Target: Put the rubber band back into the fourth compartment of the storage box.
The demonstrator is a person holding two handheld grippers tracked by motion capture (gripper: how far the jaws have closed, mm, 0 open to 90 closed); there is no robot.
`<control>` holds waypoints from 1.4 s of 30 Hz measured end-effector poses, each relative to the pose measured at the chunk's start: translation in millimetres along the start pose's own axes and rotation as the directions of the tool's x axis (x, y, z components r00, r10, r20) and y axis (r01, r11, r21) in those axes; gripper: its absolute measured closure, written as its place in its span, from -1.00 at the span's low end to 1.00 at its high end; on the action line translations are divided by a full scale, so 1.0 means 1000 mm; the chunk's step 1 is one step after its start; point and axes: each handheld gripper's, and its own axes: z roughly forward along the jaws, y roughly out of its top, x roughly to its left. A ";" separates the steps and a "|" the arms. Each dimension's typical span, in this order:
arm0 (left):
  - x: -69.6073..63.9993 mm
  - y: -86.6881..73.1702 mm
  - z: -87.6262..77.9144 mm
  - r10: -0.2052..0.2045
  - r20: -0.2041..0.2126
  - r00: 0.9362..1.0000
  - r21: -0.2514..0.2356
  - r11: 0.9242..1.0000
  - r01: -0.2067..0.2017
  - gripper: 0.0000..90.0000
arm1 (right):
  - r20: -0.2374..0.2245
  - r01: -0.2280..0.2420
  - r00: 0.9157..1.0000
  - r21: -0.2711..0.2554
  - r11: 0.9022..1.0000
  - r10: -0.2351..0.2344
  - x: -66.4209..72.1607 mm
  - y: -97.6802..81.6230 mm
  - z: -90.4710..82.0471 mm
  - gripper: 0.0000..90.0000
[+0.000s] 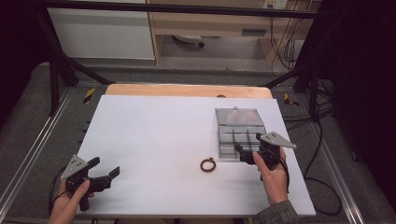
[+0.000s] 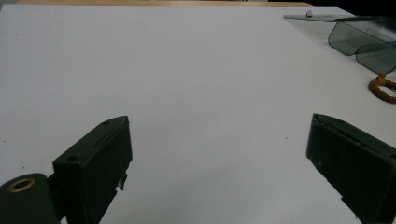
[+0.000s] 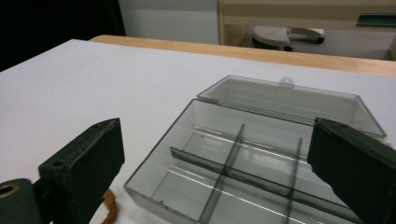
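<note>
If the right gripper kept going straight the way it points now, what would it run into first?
Most likely the clear divided box: the right gripper stands open, aimed over its near wall at the empty compartments, the opened lid beyond. The brown ring lies off to the side. Height above the wall is unclear.

Two hand-held black grippers, a left gripper (image 1: 103,172) and a right gripper (image 1: 248,150), each have two chunky, flat-faced black jaws with small screw holes and a grey three-cornered plate on top. A brass-coloured ring sits at each jaw base, and a black cable trails from each gripper. The right arm wears a grey mottled sleeve (image 1: 275,215)
</note>
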 end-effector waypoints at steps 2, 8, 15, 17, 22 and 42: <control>0.000 0.000 0.000 -0.001 0.005 1.000 0.001 1.000 0.001 -0.86 | -0.010 0.016 1.000 0.006 1.000 -0.016 0.005 0.000 0.001 -0.90; -0.001 -0.001 -0.001 -0.002 0.007 1.000 0.004 1.000 0.002 -0.86 | -0.043 0.029 0.999 0.001 1.000 -0.029 0.018 0.001 0.003 -0.93; -0.001 0.000 0.000 0.004 0.010 1.000 0.007 1.000 -0.004 -0.86 | -0.073 0.057 0.996 0.019 0.998 -0.056 0.032 0.000 0.009 -0.94; -0.002 -0.001 0.000 0.002 0.011 1.000 0.010 1.000 -0.002 -0.86 | -0.084 0.066 0.994 0.026 0.997 -0.063 0.036 -0.001 0.010 -0.94; -0.003 -0.001 0.001 0.008 0.015 1.000 0.014 1.000 -0.008 -0.86 | -0.104 0.092 0.991 0.051 0.994 -0.086 0.045 -0.005 0.015 -0.94; -0.002 -0.001 0.000 0.012 0.012 1.000 0.018 1.000 -0.012 -0.86 | -0.190 0.168 0.972 0.128 0.977 -0.142 0.074 -0.019 0.028 -0.88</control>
